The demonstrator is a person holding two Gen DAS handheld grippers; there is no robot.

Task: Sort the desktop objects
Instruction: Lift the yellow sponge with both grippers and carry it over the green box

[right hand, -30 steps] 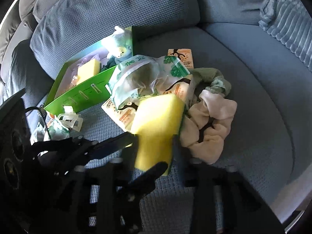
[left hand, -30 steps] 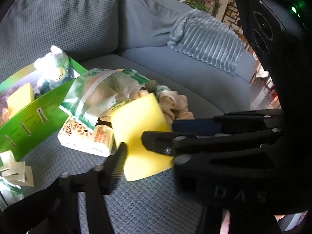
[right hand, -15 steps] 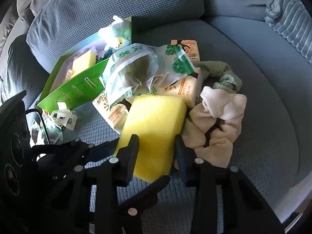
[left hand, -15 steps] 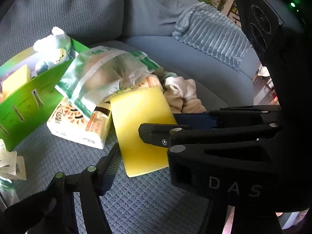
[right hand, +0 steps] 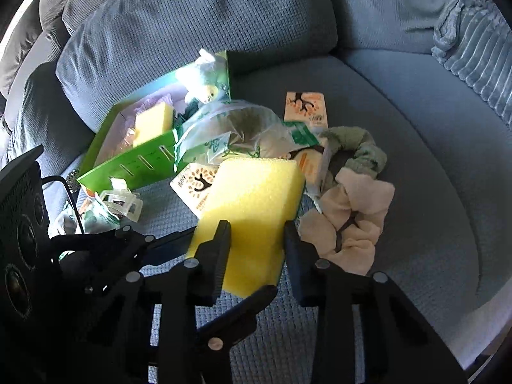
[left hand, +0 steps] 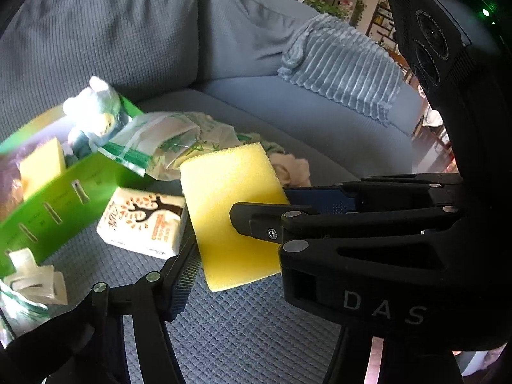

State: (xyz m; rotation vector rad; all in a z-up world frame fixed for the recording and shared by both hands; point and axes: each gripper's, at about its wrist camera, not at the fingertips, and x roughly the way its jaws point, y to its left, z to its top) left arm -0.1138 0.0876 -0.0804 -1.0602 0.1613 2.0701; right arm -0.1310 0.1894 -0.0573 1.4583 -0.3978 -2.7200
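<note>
Sponge [right hand: 252,211]: clamped across its width by right gripper [right hand: 257,240]; green box [right hand: 137,160] ahead-left; left gripper [left hand: 233,240] spread wide, empty.

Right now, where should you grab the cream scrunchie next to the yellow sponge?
Grip one puffy fold on the cream scrunchie's outer edge, the side away from the yellow sponge, coming down from above. It lies flat and bunched on the sofa seat, so the ruffles give soft ridges to pinch, and that side is free of the green scrunchie.

right hand-held gripper [left hand: 260,206] | black | silver screws | "DAS" marking
</note>
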